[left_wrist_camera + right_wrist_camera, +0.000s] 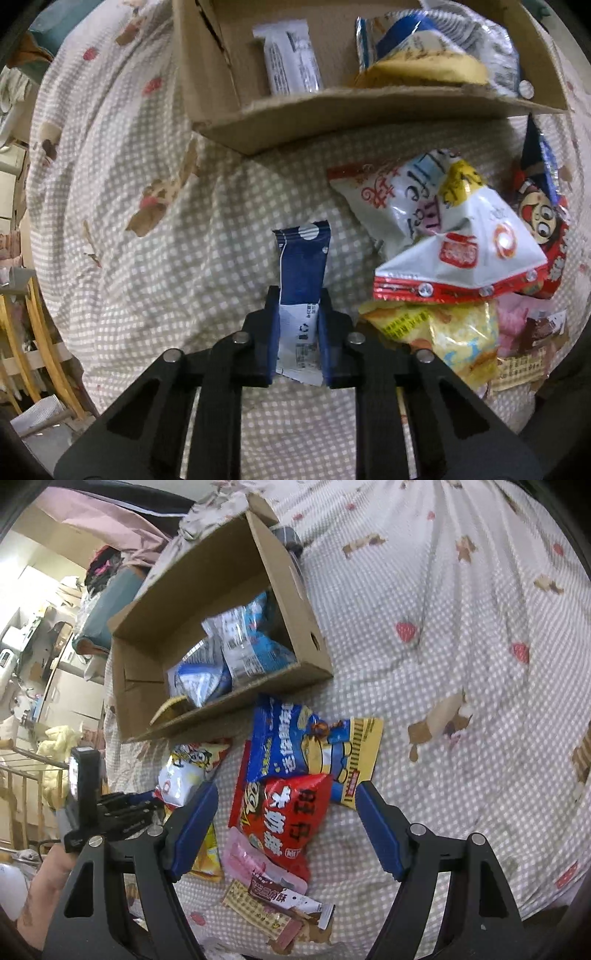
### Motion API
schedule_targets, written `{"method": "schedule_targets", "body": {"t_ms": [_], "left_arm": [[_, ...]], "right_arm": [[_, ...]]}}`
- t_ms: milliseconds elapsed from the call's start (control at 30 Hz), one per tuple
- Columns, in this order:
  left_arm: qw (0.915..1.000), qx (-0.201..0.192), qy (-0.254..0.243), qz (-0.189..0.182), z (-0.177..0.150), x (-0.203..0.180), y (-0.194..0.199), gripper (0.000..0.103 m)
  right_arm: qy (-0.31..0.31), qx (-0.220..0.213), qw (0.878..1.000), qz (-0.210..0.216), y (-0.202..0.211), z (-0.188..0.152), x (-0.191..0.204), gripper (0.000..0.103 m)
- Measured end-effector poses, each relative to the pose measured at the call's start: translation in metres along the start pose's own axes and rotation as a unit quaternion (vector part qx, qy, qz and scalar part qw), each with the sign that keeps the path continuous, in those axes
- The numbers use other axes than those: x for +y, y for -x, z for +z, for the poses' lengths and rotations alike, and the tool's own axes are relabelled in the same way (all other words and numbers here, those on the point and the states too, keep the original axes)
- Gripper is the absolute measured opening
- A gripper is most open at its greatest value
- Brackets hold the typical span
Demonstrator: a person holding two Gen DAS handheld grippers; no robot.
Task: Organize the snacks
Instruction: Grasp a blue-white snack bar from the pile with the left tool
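Observation:
A slim blue-and-white snack packet [303, 266] lies on the checked quilt, and my left gripper [299, 295] is shut on its lower half, both blue pads pressed to its sides. Behind it stands an open cardboard box [332, 110] holding a white bar [291, 62] and blue-white bags [424, 44]. A pile of loose snack bags [461, 254] lies to the right. In the right wrist view my right gripper [285, 788] hangs open over a red bag [291, 819], with a blue-and-yellow bag [295, 746] beyond it and the box [258, 690] farther back.
The checked quilt [461, 646] stretches to the right of the pile. Pink and brown bar wrappers [273, 890] lie near the quilt's front edge. The left gripper's black frame [118, 812] and a forearm [44, 882] are at left. A wooden rack [44, 347] stands beyond the bed's left edge.

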State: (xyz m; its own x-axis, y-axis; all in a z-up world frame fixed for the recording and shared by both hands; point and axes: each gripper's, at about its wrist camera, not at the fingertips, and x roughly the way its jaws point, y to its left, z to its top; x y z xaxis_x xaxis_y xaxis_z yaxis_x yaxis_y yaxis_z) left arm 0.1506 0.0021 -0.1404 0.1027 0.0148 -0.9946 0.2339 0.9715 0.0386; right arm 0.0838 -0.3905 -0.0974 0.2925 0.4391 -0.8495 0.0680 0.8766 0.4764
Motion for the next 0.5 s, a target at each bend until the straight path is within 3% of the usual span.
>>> {"method": "schedule_targets", "body": {"t_ms": [133, 267, 500], "left_arm": [[0.9999, -0.009, 0.003, -0.006, -0.01, 0.0, 0.018, 0.015], [0.9984, -0.028, 0.044, -0.021, -0.024, 0.014, 0.041, 0.015], [0.9906, -0.063, 0.118, -0.029, -0.053, 0.031, 0.073, 0.015]], "right_arm": [[-0.009, 0.028, 1.0, 0.01, -0.013, -0.002, 0.001, 0.079], [-0.02, 0.064, 0.997, 0.025, -0.03, -0.007, 0.002, 0.079], [-0.009, 0.093, 0.996, -0.01, -0.055, -0.015, 0.011, 0.079]]}}
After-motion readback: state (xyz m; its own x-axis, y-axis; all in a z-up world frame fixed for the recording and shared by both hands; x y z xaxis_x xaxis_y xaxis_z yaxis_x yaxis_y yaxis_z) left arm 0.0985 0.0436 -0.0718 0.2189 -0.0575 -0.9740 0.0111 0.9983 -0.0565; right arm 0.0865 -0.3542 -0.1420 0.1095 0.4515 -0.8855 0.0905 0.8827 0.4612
